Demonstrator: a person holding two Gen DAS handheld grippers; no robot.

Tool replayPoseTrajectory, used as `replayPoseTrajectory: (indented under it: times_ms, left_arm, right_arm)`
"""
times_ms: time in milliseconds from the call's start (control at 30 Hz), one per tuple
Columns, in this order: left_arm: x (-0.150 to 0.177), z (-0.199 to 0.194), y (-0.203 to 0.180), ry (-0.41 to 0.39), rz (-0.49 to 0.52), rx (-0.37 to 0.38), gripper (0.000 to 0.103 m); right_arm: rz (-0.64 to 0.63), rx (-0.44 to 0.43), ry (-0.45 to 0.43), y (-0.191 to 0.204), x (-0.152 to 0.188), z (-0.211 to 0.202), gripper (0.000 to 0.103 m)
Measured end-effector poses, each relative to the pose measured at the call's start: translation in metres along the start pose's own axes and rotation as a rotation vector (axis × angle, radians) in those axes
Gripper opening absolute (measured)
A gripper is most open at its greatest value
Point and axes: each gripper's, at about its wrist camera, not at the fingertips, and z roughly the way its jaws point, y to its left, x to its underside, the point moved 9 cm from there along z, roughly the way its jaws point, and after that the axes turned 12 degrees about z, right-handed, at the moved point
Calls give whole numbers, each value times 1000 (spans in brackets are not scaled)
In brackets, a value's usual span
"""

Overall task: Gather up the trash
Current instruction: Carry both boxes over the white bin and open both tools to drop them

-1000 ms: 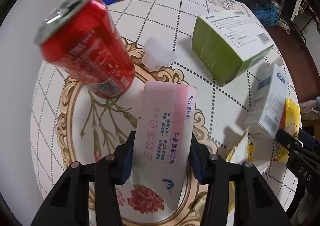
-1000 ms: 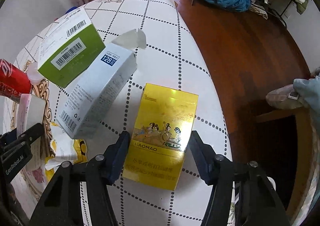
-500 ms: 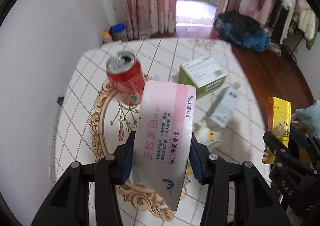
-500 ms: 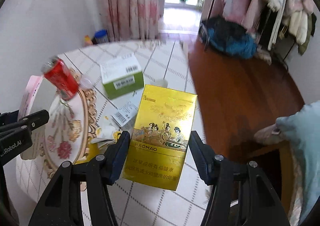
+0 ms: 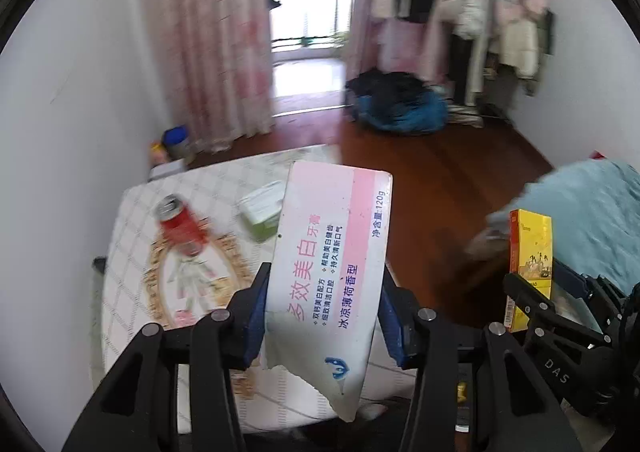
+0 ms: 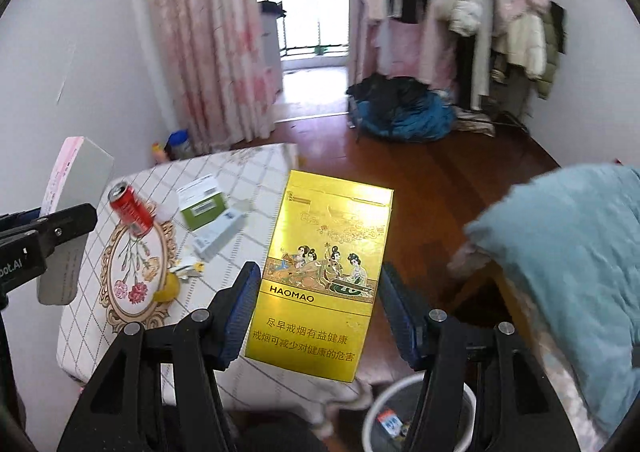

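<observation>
The pink-and-white toothpaste box (image 5: 332,272), torn at its lower end, is clamped between the blue pads of the left tool (image 5: 323,316), held up in the air above the near edge of the surface (image 5: 132,292). In the right wrist view the same box (image 6: 76,187) shows edge-on at the far left, gripped by that tool's black fingers (image 6: 60,219).

The yellow HAOMAO cigarette pack (image 6: 324,272) sits upright in the right tool (image 6: 320,312), pressed between its 2 blue pads, raised clear of the surface. From the left wrist view the pack (image 5: 530,248) appears at the right, side-on.

Below the right tool, a white trash bin (image 6: 376,416) stands on the floor with some scraps inside.

On the surface, covered by a checked cloth with a floral oval, a red soda can (image 6: 130,207) stands tilted in the picture, near a green-and-white box (image 6: 202,203) and a pale blue-white carton (image 6: 218,234) just beside it. A crumpled yellow wrapper (image 6: 176,280) lies near the oval's edge.

Further out, pink curtains (image 6: 212,43) hang by a bright doorway, a blue and black heap of clothes (image 6: 404,111) lies on the wooden floor, coats hang on a rack (image 6: 480,3), and a light blue blanket (image 6: 568,264) fills the right side.
</observation>
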Motion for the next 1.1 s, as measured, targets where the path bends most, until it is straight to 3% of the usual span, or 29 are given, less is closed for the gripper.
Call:
replayPoseTrajectory:
  times_ms: [200, 400, 600, 733, 900, 1100]
  left_arm:
    - [-11, -8, -89, -32, 111, 124, 45]
    - [3, 14, -192, 29, 236, 271, 45]
    - [45, 47, -283, 152, 340, 388, 45]
    - [79, 79, -324, 291, 357, 475, 45]
    - [114, 114, -352, 461, 333, 563, 45]
    - [133, 136, -364, 545, 299, 598, 48]
  right_arm:
    - [77, 84, -25, -90, 9, -56, 62]
    - [189, 202, 26, -190, 53, -78, 62]
    - [312, 279, 143, -269, 118, -53, 62]
    - [394, 288, 248, -305, 170, -20, 62]
    - [472, 281, 338, -329, 215, 17, 62]
    - [525, 267, 391, -350, 245, 53, 62]
